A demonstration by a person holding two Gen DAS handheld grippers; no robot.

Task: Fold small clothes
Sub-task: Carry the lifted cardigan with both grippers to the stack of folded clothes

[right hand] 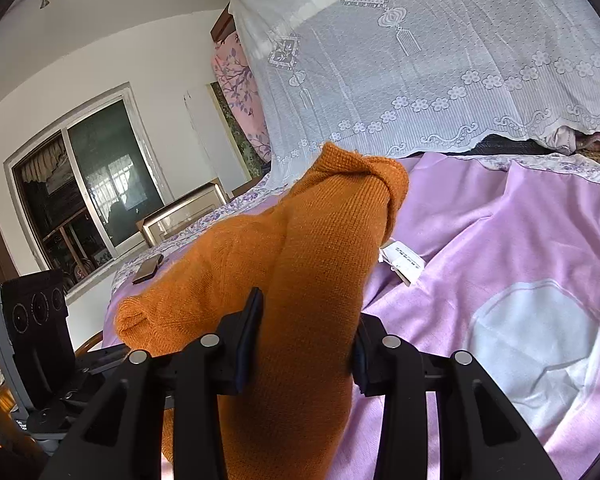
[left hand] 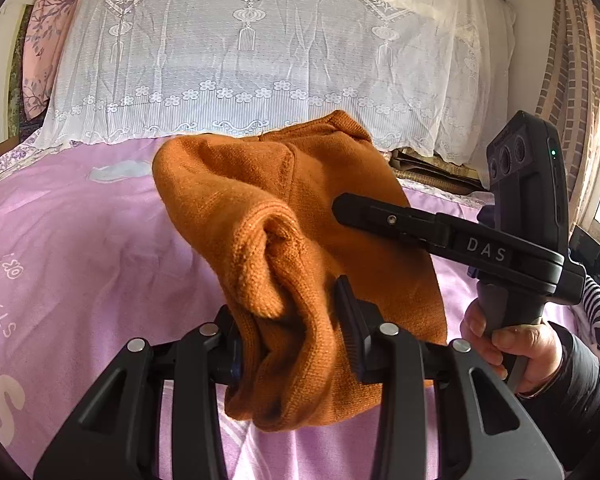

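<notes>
We grip a soft, light orange knit garment (left hand: 300, 216), bunched between both grippers' clenched fingers (left hand: 350, 316); pinch its edges.

Bright, soft daylight all round, glaring white off the lace cover (left hand: 260, 52). The window (right hand: 96, 184) stays dark by comparison. Fisheye bends everything, corners go black, and shadows under the orange knit (left hand: 300, 240) are gentle.

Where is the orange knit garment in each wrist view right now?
Left wrist view: orange knit garment fills the centre, bunched in the left tongs.
Right wrist view: it runs centre to lower left, clamped in the right tongs.
Shared landmark: white lace cover behind it.
</notes>
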